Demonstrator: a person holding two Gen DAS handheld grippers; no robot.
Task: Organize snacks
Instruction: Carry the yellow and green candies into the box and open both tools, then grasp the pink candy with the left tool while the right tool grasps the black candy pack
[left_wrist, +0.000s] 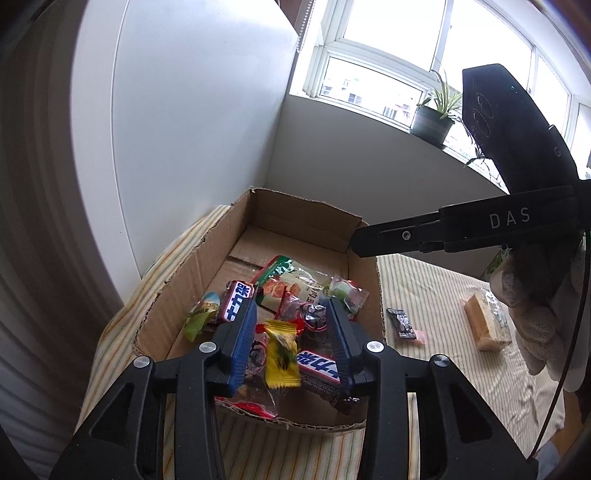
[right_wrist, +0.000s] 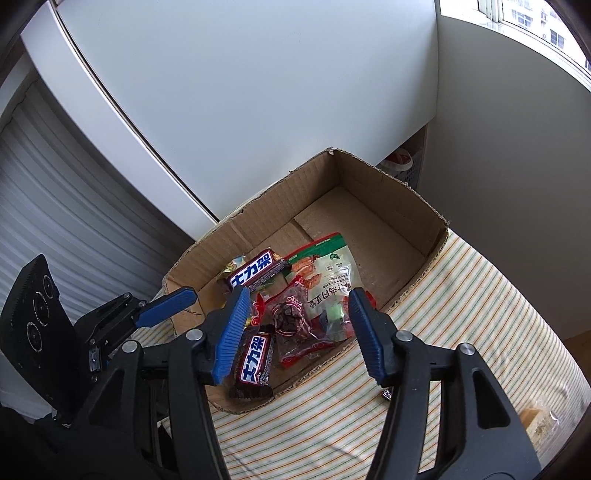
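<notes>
Over the near left part of the cardboard box (left_wrist: 207, 273), which sits on a striped cloth (left_wrist: 436, 295), the left gripper (left_wrist: 291, 343) hangs with its blue-padded fingers spread; a yellow candy (left_wrist: 282, 354) shows between them, but I cannot tell whether it is in mid-air or lying on the heap, and neither pad seems to touch it. Further right, the right gripper (right_wrist: 295, 332) is also spread wide and empty, poised above the box's near edge. The main risk, I judge, is crowding: both tools hang over the same small heap, so a reach by one could knock the other or drag a loose wrapper over the low, ragged wall. The slick, crinkly packets would likely slide off the pads if pinched by a corner. The heap itself is a jumble at the near end of the box, with the far half bare: two brown chocolate bars (right_wrist: 256, 273) with white and blue lettering, a clear red-printed bag (right_wrist: 295, 325) of dark pieces, a large green-and-white pouch (right_wrist: 328, 273), and a small green sweet (right_wrist: 334, 314). To the right, outside the box, a small dark sachet (left_wrist: 404, 323) and a wrapped pale cake (left_wrist: 485, 325) lie on the cloth, not yet packed.
</notes>
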